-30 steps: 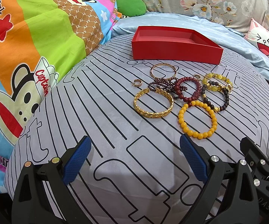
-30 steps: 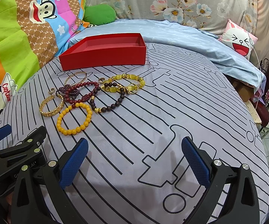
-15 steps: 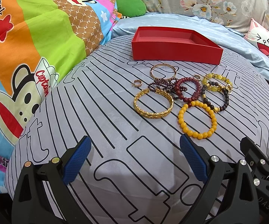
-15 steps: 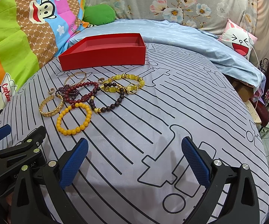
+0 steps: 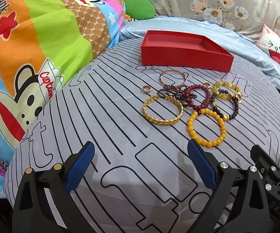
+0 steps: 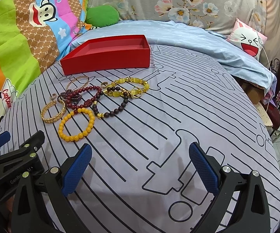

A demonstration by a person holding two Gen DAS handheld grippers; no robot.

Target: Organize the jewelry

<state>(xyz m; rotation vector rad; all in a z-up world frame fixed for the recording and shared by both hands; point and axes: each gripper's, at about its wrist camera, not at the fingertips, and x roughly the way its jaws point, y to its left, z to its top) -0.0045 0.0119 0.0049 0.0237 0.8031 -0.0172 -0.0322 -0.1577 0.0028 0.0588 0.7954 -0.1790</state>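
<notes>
Starting: left tongs [image 5: 140, 165] and right tongs [image 6: 140, 165] both spread, empty; yellow round-bead bracelet [image 5: 206, 128] nearest ahead, take first, then open red cardboard tray [image 5: 186, 55] beyond

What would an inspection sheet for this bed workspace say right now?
Surface: striped grey sheet, bare in front of both claws.
Job's things: red tray with nothing seen inside; bracelets clustered before it, some overlapping; small ring apart on the left.
Clutter: nothing seen.
Grippers: left claw open, right claw open, neither holding anything.
Cables: thin cord at far right.
Surroundings: cartoon blanket, floral pillow, rabbit cushion.
</notes>
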